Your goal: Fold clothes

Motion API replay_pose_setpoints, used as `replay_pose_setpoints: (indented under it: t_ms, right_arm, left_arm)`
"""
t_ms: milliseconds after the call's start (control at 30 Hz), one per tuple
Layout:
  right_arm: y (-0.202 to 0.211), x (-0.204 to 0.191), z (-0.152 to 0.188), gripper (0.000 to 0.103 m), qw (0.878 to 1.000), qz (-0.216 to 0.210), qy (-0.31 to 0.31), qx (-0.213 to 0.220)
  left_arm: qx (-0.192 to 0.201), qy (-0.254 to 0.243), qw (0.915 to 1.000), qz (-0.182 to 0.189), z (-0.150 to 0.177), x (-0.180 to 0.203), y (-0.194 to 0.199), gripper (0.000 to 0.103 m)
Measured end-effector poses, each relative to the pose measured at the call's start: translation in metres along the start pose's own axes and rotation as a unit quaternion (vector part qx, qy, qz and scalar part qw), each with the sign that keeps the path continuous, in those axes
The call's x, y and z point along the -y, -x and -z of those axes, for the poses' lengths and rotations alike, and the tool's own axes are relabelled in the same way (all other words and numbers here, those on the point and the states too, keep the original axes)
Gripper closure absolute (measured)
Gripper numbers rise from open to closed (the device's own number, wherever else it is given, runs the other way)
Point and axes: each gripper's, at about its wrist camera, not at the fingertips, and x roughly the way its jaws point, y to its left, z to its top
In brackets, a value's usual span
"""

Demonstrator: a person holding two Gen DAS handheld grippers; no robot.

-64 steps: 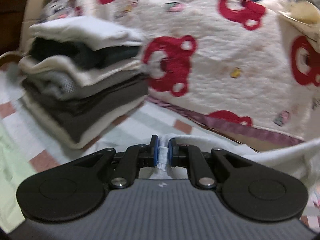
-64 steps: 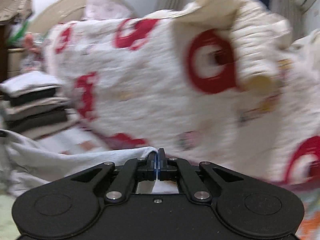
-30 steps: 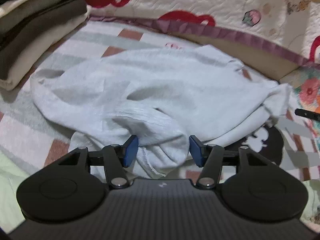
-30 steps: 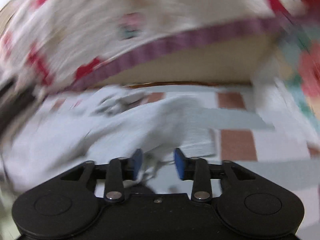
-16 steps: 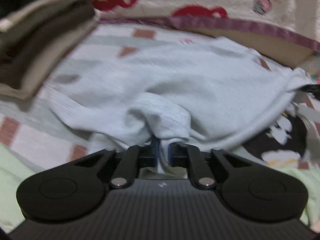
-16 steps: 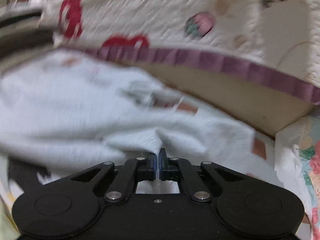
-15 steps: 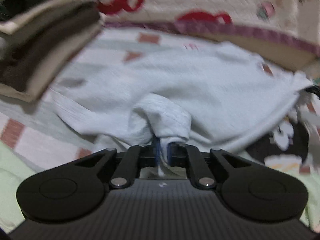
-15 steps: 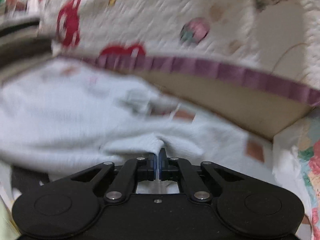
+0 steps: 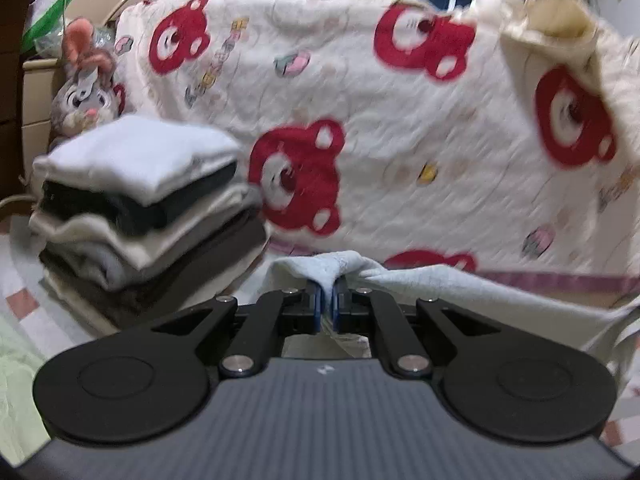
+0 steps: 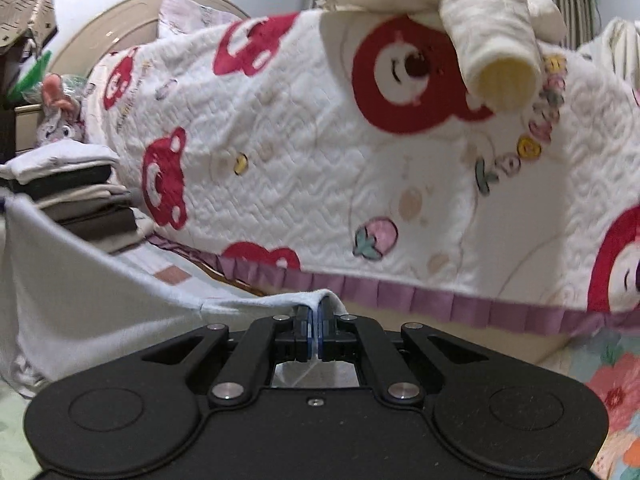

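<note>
Lifted off the bed since 0.5 s ago, the pale shirt (image 9: pixel 460 288) is held up, its top edge stretched betw. both grippers. Left gripper (image 9: pixel 329 306) and right gripper (image 10: pixel 316 330) are each clamped on it. Ahead: bear quilt (image 10: pixel 320 160); ahead-left: folded stack (image 9: pixel 136 208), bedsheet (image 9: pixel 24 300) beneath.

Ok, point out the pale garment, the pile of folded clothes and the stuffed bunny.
Pale garment (image 10: pixel 80 296): right wrist view, hanging middle.
Pile of folded clothes (image 9: pixel 136 160): left wrist view, top layer.
Stuffed bunny (image 9: pixel 86 98): left wrist view, face.

Bear-print quilt (image 9: pixel 400 128), plush rabbit (image 9: pixel 84 92)
</note>
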Motion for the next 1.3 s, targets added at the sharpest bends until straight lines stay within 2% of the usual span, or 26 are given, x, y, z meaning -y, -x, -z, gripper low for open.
replay_pose_setpoints:
  t_ms: [67,167,267,400,633,767,933,1300]
  right_arm:
    - [0.001,-0.001,0.000,0.101,1.000,0.006,0.008,-0.009]
    - [-0.010,-0.001,0.014,0.101,0.999,0.018,0.003,-0.043]
    - [-0.028,0.001,0.038,0.101,0.995,0.025,-0.016,-0.092]
    - [-0.041,-0.006,0.058,0.101,0.991,0.025,-0.021,-0.129]
    - [-0.050,-0.013,0.063,0.101,0.989,0.025,0.001,-0.144]
    - [-0.059,-0.014,0.065,0.101,0.987,0.022,-0.004,-0.159]
    - [-0.054,-0.025,0.059,0.101,0.987,0.022,0.004,-0.157]
    - [-0.031,-0.025,0.034,0.101,0.991,0.007,-0.030,-0.131]
  left_arm:
    - [-0.015,0.018,0.9996,0.017,-0.004,-0.006,0.002,0.098]
    - [-0.041,0.041,0.9978,0.032,0.008,-0.012,-0.008,0.098]
    - [-0.079,0.049,0.9952,0.030,0.035,-0.014,-0.025,0.098]
    - [-0.116,0.075,0.9901,0.022,0.065,-0.021,-0.042,0.098]
    - [-0.142,0.084,0.9860,0.022,0.086,-0.020,-0.056,0.098]
    - [-0.161,0.099,0.9820,0.003,0.092,-0.031,-0.053,0.096]
    - [-0.143,0.120,0.9823,0.000,0.087,-0.044,-0.041,0.098]
    - [-0.054,0.076,0.9955,-0.018,0.040,-0.030,0.003,0.100]
